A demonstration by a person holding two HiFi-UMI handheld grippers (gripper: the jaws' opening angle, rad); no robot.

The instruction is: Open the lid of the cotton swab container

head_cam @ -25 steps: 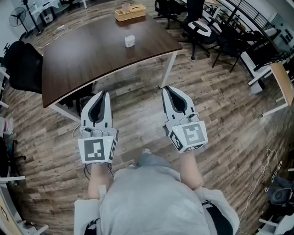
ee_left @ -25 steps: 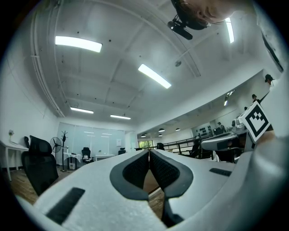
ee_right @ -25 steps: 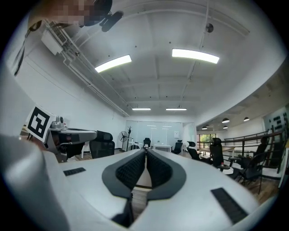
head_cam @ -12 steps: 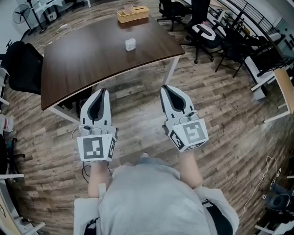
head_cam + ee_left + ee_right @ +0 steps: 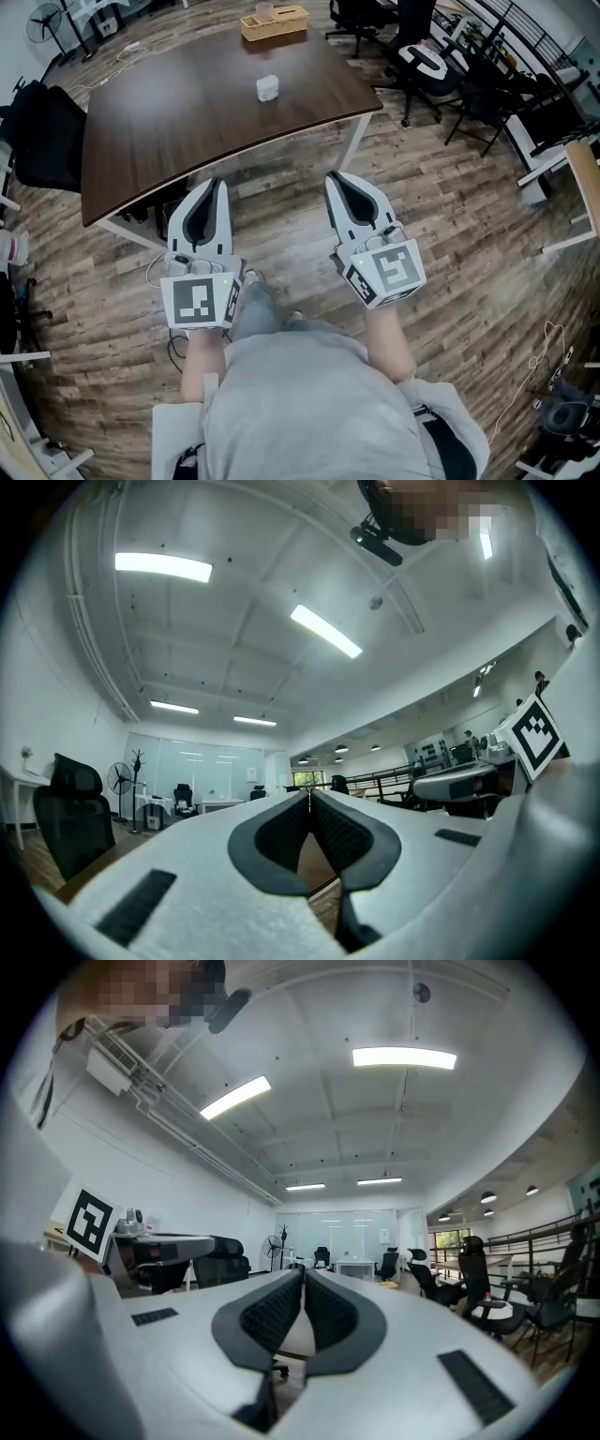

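A small white cotton swab container (image 5: 267, 88) stands on the dark wooden table (image 5: 169, 122), well ahead of both grippers. My left gripper (image 5: 220, 183) hangs over the wooden floor just short of the table's near edge, jaws shut and empty. My right gripper (image 5: 331, 177) is level with it to the right, also shut with nothing in it. In the left gripper view the left gripper (image 5: 309, 793) tilts up toward the ceiling, tips touching. The right gripper view shows the right gripper (image 5: 303, 1270) the same way. The container is in neither gripper view.
A wooden tray (image 5: 273, 22) sits at the table's far edge. A black office chair (image 5: 42, 131) stands left of the table, with more chairs (image 5: 427, 56) and desks at the far right. White table legs (image 5: 349, 150) stand between the grippers and the tabletop.
The table and container have shifted slightly nearer and lower in the head view as the person steps forward; one foot now shows beside the left gripper. Both grippers stay shut.
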